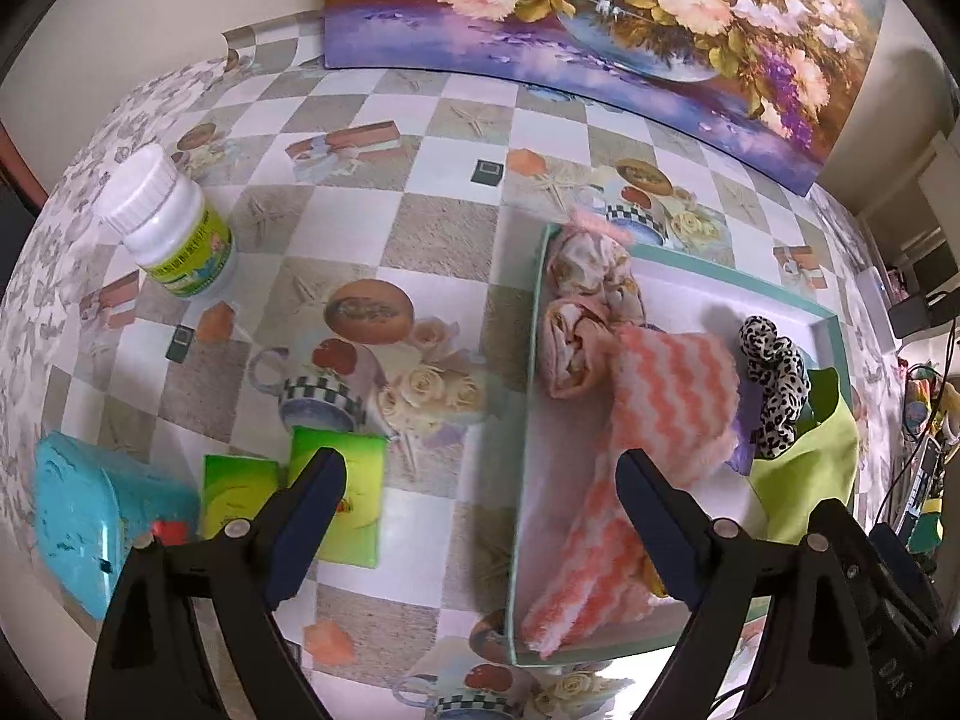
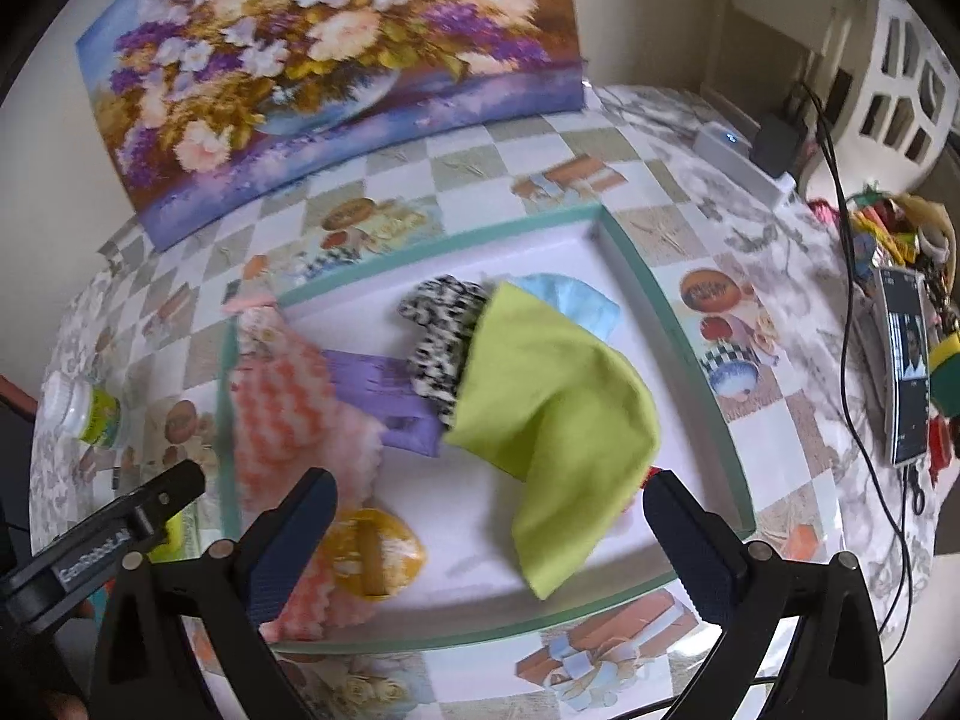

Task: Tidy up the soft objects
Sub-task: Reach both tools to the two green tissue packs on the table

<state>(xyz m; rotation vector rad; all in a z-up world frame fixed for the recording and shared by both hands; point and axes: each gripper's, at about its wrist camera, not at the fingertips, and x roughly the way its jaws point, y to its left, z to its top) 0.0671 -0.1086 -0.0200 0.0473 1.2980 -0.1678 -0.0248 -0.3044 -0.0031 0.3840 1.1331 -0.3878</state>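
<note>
- The pink-and-white cloth is laid lengthwise near-to-far in the tray (left side).
- Left gripper and right gripper are held apart, empty.

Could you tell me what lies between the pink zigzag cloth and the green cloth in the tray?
A purple cloth and a leopard-print scrunchie lie between the pink zigzag cloth and green cloth, clearest in the right wrist view.

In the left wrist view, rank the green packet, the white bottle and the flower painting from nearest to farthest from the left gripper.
1. Green packet, right by the left gripper's left finger.
2. White bottle, farther out on the left.
3. Flower painting, standing at the table's back edge.
</note>
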